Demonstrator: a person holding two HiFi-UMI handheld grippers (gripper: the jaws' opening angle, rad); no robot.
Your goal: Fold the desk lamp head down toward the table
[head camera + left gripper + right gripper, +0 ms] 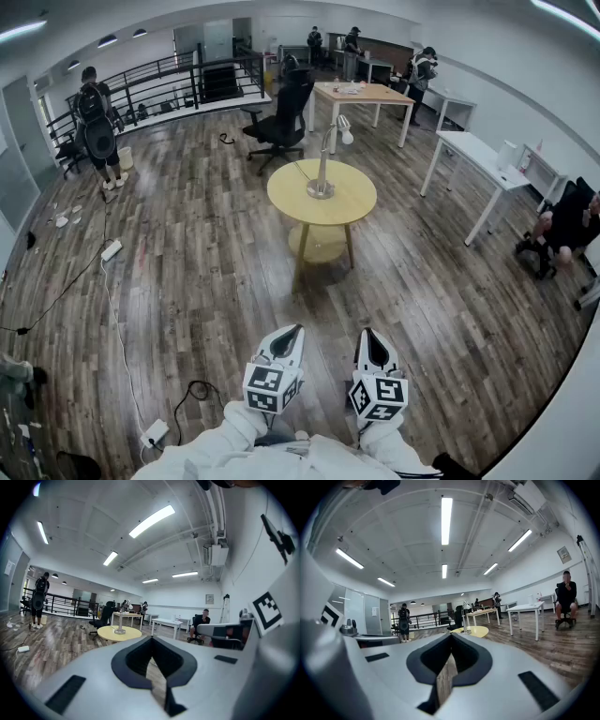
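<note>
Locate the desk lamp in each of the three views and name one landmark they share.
Head view: the desk lamp stands upper centre, far ahead of both grippers.
Left gripper view: desk lamp, small, left of centre.
Right gripper view: desk lamp, small, just right of centre.
Shared landmark: the round yellow table it stands on, also seen at and.

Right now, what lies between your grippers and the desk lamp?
Only bare wood floor, then the round table bearing the desk lamp; head view shows it.
</note>
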